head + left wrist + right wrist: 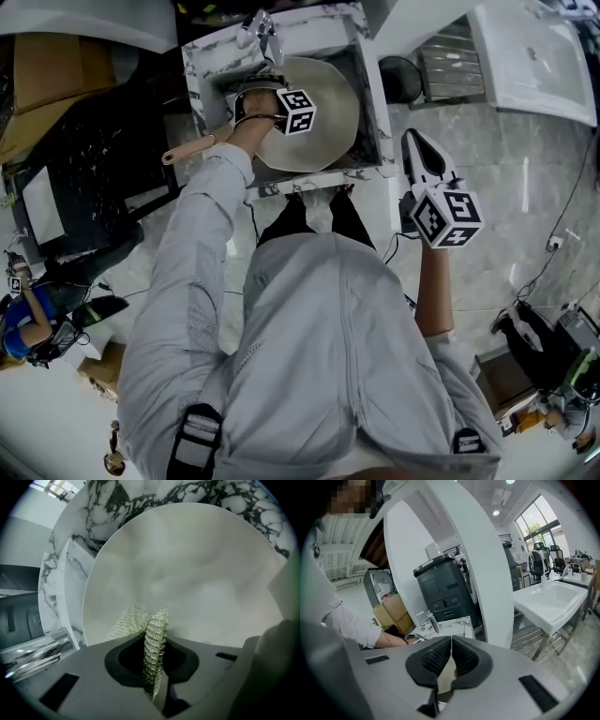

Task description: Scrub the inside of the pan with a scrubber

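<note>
A cream-coloured pan (330, 112) lies in the marble-edged sink (373, 112), its wooden handle (187, 150) pointing left. My left gripper (292, 111) hovers over the pan's left half. In the left gripper view the pan's inside (197, 573) fills the picture, and my left gripper (154, 644) is shut on a silvery mesh scrubber (152, 630) that sticks out toward the pan's surface. My right gripper (413, 142) is held away from the sink, to its right and over the floor. Its jaws (451, 641) are shut with nothing between them.
A chrome faucet (262, 28) stands at the sink's back edge. A white basin (534, 56) on a wire rack (450, 61) is at the right. A black machine (445, 592) and a cardboard box (393, 613) stand behind the sink.
</note>
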A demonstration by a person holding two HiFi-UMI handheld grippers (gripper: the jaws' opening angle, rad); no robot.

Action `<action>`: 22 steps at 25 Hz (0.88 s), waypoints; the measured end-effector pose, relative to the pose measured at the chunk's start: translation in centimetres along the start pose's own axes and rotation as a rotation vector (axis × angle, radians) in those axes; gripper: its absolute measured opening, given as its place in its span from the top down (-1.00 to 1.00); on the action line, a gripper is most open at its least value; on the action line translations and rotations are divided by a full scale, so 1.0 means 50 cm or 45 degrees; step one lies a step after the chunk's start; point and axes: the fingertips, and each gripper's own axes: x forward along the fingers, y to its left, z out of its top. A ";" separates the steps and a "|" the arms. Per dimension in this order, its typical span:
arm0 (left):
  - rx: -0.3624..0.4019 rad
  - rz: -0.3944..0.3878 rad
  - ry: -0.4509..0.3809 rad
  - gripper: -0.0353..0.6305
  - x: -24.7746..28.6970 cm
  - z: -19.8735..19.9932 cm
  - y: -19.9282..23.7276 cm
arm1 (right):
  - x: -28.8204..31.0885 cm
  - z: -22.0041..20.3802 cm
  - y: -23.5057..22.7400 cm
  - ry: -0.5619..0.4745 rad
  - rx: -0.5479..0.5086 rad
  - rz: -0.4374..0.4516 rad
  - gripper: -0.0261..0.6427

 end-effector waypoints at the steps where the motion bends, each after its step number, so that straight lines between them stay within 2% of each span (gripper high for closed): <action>1: -0.004 0.006 -0.007 0.70 0.003 0.008 0.003 | 0.001 0.000 -0.004 0.002 0.003 -0.003 0.82; 5: -0.075 -0.006 -0.075 0.70 0.011 0.045 0.015 | 0.003 -0.009 -0.011 0.016 0.014 -0.002 0.82; 11: -0.246 -0.183 -0.214 0.70 0.017 0.105 0.017 | 0.003 -0.024 -0.028 0.042 0.032 -0.007 0.82; 14: -0.317 -0.241 -0.268 0.70 0.021 0.133 0.015 | 0.001 -0.025 -0.039 0.048 0.039 -0.011 0.82; 22: -0.449 -0.313 -0.367 0.70 0.012 0.210 0.003 | -0.003 -0.035 -0.065 0.065 0.044 -0.023 0.82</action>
